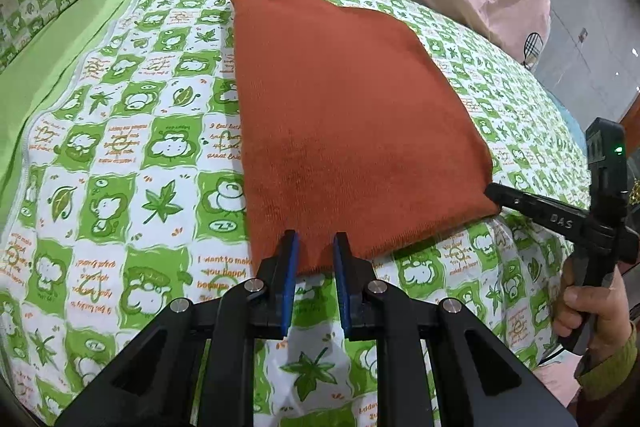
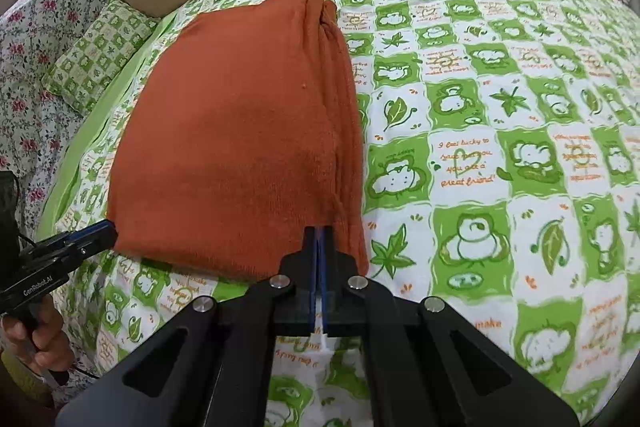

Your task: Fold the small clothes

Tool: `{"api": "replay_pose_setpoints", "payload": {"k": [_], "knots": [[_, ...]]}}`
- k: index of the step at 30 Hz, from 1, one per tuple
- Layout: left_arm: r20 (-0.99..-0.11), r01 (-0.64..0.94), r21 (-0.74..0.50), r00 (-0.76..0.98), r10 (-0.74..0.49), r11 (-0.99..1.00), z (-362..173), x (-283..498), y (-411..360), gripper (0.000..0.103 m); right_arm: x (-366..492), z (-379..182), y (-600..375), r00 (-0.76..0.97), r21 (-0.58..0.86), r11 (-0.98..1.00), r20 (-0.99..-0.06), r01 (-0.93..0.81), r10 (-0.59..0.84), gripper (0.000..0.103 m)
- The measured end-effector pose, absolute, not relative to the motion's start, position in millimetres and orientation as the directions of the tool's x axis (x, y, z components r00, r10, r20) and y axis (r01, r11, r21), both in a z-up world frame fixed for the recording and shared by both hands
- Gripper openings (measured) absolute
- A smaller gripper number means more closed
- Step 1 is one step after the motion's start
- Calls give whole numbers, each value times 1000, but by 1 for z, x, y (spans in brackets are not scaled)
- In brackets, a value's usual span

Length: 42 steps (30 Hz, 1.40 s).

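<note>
— Reading the orange garment (image 1: 348,115) as a thick folded rectangle, flat on my green-checked bedsheet (image 1: 120,155), layered edges along one side.

— Claws?

— Left gripper (image 1: 315,247) spread at the near hem. Right gripper (image 2: 320,239) clenched, tips at the near corner; grasp unclear.

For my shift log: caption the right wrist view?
Right gripper shut at folded orange garment's near edge on green-checked bedsheet.

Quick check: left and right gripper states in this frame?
Left gripper: open, fingers straddling the orange garment's near edge.
Right gripper: shut at the garment's near corner.
</note>
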State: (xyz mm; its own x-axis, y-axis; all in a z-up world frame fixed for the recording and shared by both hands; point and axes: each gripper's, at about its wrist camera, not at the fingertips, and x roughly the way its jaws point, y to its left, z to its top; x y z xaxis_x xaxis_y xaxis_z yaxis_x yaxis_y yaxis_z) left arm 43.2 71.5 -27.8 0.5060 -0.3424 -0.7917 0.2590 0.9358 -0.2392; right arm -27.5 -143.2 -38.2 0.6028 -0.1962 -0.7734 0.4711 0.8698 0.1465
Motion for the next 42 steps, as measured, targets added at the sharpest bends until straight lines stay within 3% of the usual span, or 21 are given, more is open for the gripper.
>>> {"api": "replay_pose_setpoints", "payload": {"k": [6,7,8,11,12,14,17,22,24,25,26,42], "knots": [[-795,260,-199,521,-311,945,-20,24,77,28,-49,-21,-132,626,156,862,-750,482,-214,8],[-798,256,-190,522,-301,948,-20,20,78,33,-52,-19,-130,627,155,861,-748,485,-219,14],[-801,250,-184,522,-292,951,-20,15,79,36,-57,-17,-128,630,153,860,-743,487,-225,27],[-810,248,-165,519,-274,955,-19,2,79,38,-68,-9,-117,653,146,865,-718,479,-240,53],[-812,249,-155,519,-267,956,-19,-2,79,40,-72,-6,-112,662,138,870,-707,473,-247,54],[-819,247,-120,522,-236,962,-18,-12,78,57,-76,-2,-103,669,119,879,-697,461,-256,59],[-827,235,-71,530,-189,969,-17,-29,80,69,-86,-2,-90,674,112,884,-692,453,-258,69],[-830,179,-10,548,-108,984,-15,-40,88,77,-98,-9,-68,686,45,905,-669,422,-287,73],[-828,168,4,553,-91,986,-11,-39,90,77,-101,-4,-58,702,1,909,-636,416,-321,83],[-826,165,15,558,-81,986,-9,-38,90,78,-100,-2,-57,706,-8,910,-628,415,-327,94],[-824,160,25,562,-70,987,-8,-37,90,79,-98,-1,-56,711,-11,914,-625,406,-324,100],[-834,99,40,552,-22,994,-11,-12,92,84,-62,-25,-54,650,83,938,-741,337,-168,100]]}}
